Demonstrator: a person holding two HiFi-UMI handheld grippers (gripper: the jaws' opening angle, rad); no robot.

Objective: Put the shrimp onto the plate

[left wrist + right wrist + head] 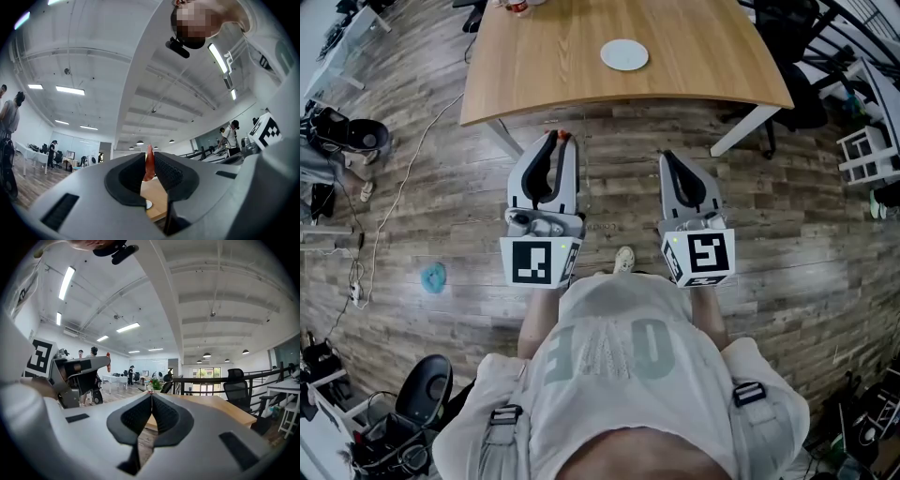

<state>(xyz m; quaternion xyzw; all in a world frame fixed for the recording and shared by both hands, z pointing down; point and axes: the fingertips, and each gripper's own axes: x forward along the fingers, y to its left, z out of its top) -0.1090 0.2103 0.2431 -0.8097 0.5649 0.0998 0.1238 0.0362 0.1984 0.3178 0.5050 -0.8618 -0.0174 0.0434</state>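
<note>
Just short of the near edge of the surface (534, 75), over plank floor (619, 202), the left gripper (555, 139) is clamped on the shrimp (149, 164), whose orange body stands upright between the pads. Right of it, the right gripper (668, 156) has its jaws pressed together on nothing. Far across the wood sits the white plate (624, 54), open surface all round it, and a black chair (797, 94) crowds the right corner.
</note>
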